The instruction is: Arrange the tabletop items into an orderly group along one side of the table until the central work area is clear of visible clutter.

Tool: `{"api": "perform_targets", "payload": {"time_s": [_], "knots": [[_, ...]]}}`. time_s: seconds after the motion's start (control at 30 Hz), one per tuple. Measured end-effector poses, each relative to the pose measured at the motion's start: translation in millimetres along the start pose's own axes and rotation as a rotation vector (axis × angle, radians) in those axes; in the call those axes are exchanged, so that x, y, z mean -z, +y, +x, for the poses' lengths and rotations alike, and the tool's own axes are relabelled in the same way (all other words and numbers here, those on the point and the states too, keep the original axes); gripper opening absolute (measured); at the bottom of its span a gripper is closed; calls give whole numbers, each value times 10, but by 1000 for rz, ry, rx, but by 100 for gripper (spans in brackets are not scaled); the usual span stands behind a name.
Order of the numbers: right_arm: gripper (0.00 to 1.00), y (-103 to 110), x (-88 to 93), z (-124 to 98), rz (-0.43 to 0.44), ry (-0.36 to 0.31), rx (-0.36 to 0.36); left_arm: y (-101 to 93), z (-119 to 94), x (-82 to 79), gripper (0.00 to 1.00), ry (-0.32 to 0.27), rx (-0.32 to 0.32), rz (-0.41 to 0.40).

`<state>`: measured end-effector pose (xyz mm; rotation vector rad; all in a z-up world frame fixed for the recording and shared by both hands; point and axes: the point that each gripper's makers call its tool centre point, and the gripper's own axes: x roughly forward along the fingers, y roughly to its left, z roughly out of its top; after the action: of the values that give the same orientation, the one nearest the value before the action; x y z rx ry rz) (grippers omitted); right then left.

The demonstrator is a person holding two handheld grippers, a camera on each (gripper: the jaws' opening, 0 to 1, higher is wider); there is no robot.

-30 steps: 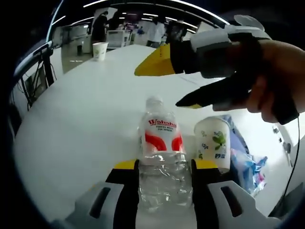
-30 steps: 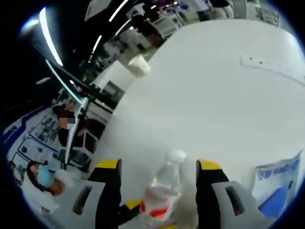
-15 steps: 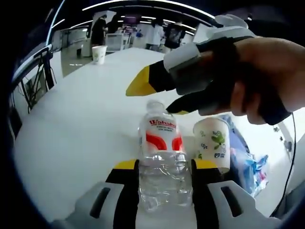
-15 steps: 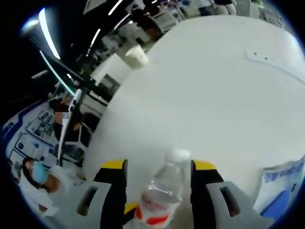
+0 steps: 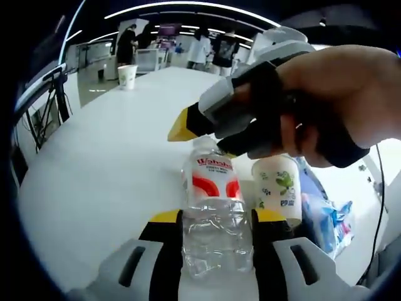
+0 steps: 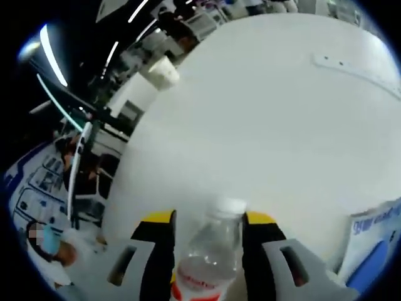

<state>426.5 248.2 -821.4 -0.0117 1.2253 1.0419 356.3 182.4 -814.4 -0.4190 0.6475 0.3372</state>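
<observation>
Centrally, a clear plastic water bottle [image 5: 215, 207] with a red-and-white label is seen upright on the white table [image 5: 113, 163], its lower body clamped between the two jaws of the left gripper [image 5: 215, 219], which press against its sides. In the right gripper view the same bottle [image 6: 210, 257] rises between the jaws of the right gripper [image 6: 208, 219], whose yellow tips stand close on either side of the neck just below the white cap [image 6: 229, 205]; whether they actually touch the neck cannot be told. In the left gripper view the right gripper [image 5: 207, 128] is seen coming in from the right, held in a person's hand [image 5: 341, 103], its yellow tip level with the bottle's top.

Just right of the bottle, a white paper cup [image 5: 278, 188] with a green leaf print is seen standing upright, near the bottle but apart from it. Right of that cup, a crumpled blue-and-white plastic package [image 5: 326, 219] lies on the table; the same package [image 6: 373, 244] is seen at the right edge of the right gripper view. At the far left end of the table a second paper cup [image 5: 127, 77] stands alone, well apart from the group. Beyond the table, people [image 5: 207, 47] are seen standing among furniture under strip lights.
</observation>
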Motion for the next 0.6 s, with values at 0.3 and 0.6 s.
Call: {"api": "perform_targets", "payload": {"time_s": [0.3,0.6], "knots": [[22,-36,-40,-12,74,-35,7,6,0,3,39,4,1,0],[17,131,-144,-168,74,-97,-58,47,-31,-37,37,12,12,11]]}}
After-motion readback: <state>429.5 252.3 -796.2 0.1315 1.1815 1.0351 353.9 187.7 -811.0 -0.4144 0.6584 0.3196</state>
